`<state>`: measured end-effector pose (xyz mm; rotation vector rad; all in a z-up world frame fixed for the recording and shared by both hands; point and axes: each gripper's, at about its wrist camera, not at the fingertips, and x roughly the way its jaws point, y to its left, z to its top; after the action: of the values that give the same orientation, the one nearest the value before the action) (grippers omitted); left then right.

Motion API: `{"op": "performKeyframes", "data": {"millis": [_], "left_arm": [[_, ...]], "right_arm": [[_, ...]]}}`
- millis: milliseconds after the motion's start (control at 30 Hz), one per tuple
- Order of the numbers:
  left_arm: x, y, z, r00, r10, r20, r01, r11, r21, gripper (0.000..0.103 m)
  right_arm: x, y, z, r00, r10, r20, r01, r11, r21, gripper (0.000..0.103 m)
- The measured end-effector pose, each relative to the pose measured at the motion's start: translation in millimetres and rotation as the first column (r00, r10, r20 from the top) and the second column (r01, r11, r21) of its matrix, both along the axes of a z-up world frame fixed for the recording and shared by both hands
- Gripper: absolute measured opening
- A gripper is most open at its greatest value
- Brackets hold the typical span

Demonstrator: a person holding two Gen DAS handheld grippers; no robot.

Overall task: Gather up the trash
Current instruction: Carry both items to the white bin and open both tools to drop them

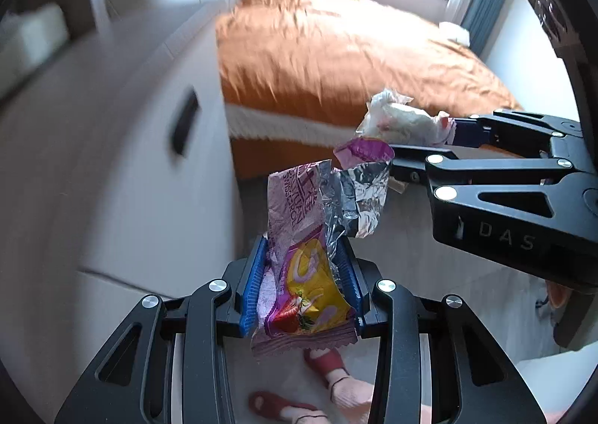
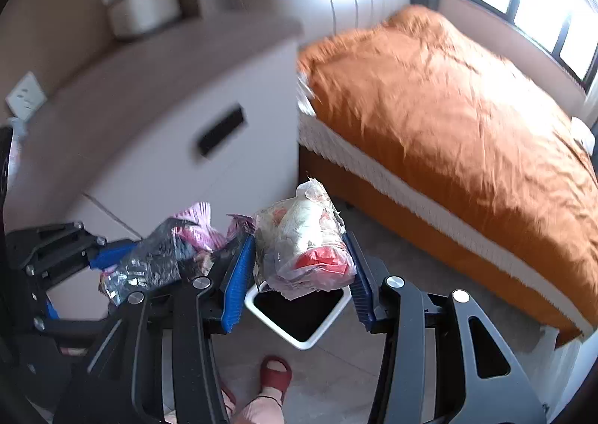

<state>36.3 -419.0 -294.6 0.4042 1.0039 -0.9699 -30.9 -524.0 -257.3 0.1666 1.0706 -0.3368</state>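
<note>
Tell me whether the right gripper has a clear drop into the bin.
Probably yes: the right gripper holds the crumpled bag directly above the open bin, with nothing visible between them.

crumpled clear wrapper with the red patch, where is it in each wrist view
Left wrist: the crumpled clear wrapper sits right of centre, in front of the bed, pinched at the tip of the right gripper that reaches in from the right edge.
Right wrist: lower centre, the same wrapper is clamped between the blue pads, above the white bin.
Shared landmark: the orange bed cover.
</note>
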Motion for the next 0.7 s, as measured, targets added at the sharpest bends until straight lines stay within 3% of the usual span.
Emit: {"op": "performKeyframes", "data": {"millis": [300,433,500,567,600,700], "left_arm": [[13,-50,-144,0.991,0.009,-0.133,0.002,0.996,0.086,0.039],[18,-58,-198,0.985,0.008,-0.172,0.012,0.993,0.116,0.041],[20,-60,-215,0.982,0.013,-0.19,0.011,0.992,0.124,0.049],[19,-62,-230,0.98,0.018,-0.197,0.008,0.991,0.135,0.089],[19,-64,-234,0.982,0.021,-0.188,0.005,0.991,0.136,0.096],[17,-67,-250,0.983,0.014,-0.181,0.013,0.989,0.148,0.098]], "right_arm": [[10,-38,-139,0.992,-0.011,-0.124,0.024,0.994,0.108,0.049],[13,-52,-187,0.987,-0.004,-0.163,0.032,0.985,0.172,0.049],[15,-55,-208,0.984,0.011,-0.179,0.023,0.983,0.184,0.049],[16,-53,-227,0.981,0.036,-0.191,0.003,0.98,0.2,0.053],[15,-52,-231,0.981,0.038,-0.192,0.0,0.981,0.195,0.068],[16,-45,-246,0.974,0.069,-0.217,-0.026,0.98,0.198,0.088]]}}
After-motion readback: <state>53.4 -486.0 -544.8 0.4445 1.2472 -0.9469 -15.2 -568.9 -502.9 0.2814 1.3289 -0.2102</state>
